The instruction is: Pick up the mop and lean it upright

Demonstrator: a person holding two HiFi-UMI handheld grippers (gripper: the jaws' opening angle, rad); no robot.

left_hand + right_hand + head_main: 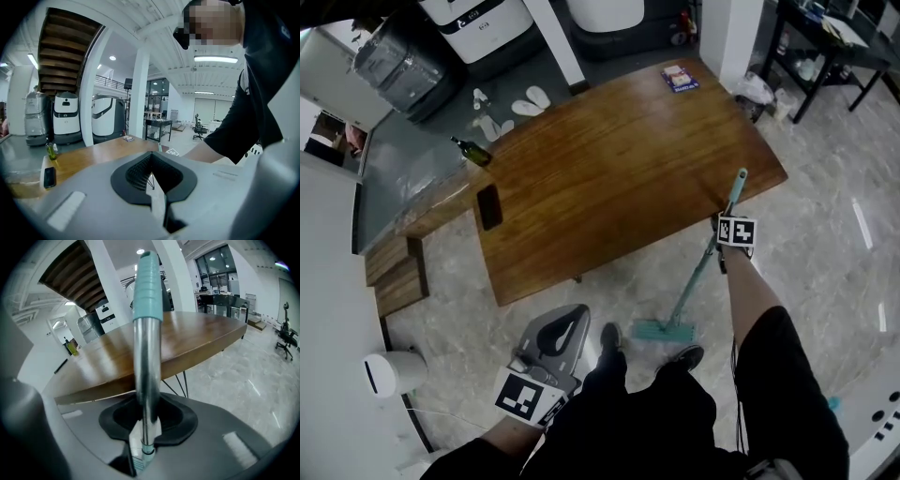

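The mop stands tilted, its teal head (pixel 664 329) on the floor by my feet. Its metal handle (pixel 698 272) rises to a teal grip (pixel 741 178) at the edge of the wooden table (pixel 619 169). My right gripper (pixel 722 239) is shut on the handle below the grip. In the right gripper view the handle (pixel 147 348) runs up between the jaws of that gripper (pixel 146 425). My left gripper (pixel 558 342) hangs low at the left, shut and with nothing in it; its view shows the gripper (pixel 152 176) with jaws together.
On the table lie a black phone (pixel 488 206), a green bottle (pixel 472 151) and a booklet (pixel 680 78). A white device (pixel 389 372) stands on the floor at the left. Slippers (pixel 532 101) and service machines (pixel 478 23) sit beyond the table. A black desk (pixel 825 37) stands far right.
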